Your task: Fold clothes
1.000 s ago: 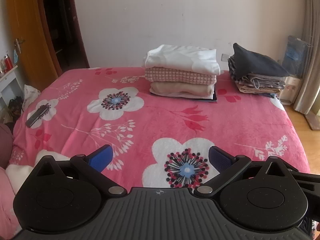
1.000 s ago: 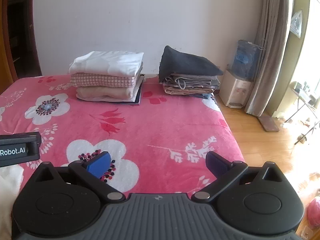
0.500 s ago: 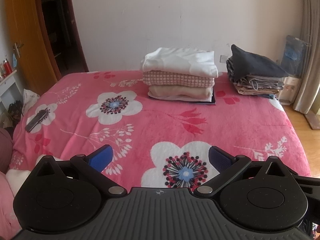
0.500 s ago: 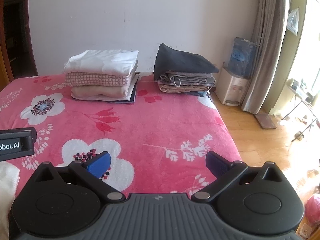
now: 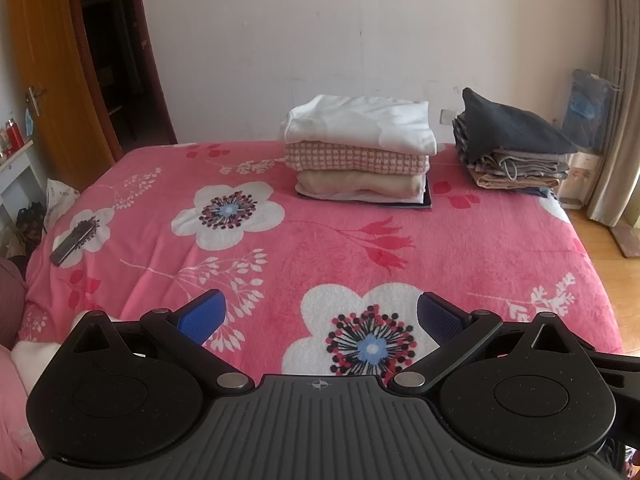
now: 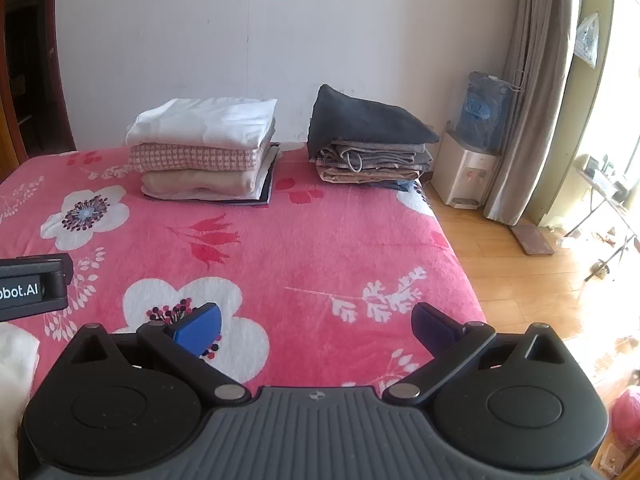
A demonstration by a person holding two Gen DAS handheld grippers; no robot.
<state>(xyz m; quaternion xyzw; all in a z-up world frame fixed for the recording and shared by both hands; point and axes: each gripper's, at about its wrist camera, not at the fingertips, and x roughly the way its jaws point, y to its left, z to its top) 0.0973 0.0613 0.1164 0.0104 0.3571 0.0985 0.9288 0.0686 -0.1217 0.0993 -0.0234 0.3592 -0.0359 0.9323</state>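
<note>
pink floral bedspread (image 5: 320, 248) under us — left gripper (image 5: 320, 316) & right gripper (image 6: 316, 328) both w/ jaws wide apart, nothing held; two folded stacks (image 5: 360, 152) (image 6: 368, 140) by the wall.

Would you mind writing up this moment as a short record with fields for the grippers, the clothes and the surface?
left gripper: open, holding nothing, above the bed
right gripper: open, holding nothing, above the bed
bed: pink floral cover, middle bare
light stack: folded, white piece on top, at far edge
dark stack: folded, dark grey piece on top, right of the light stack, apart from it
white cloth: unfolded, at near left corner, mostly out of view
</note>
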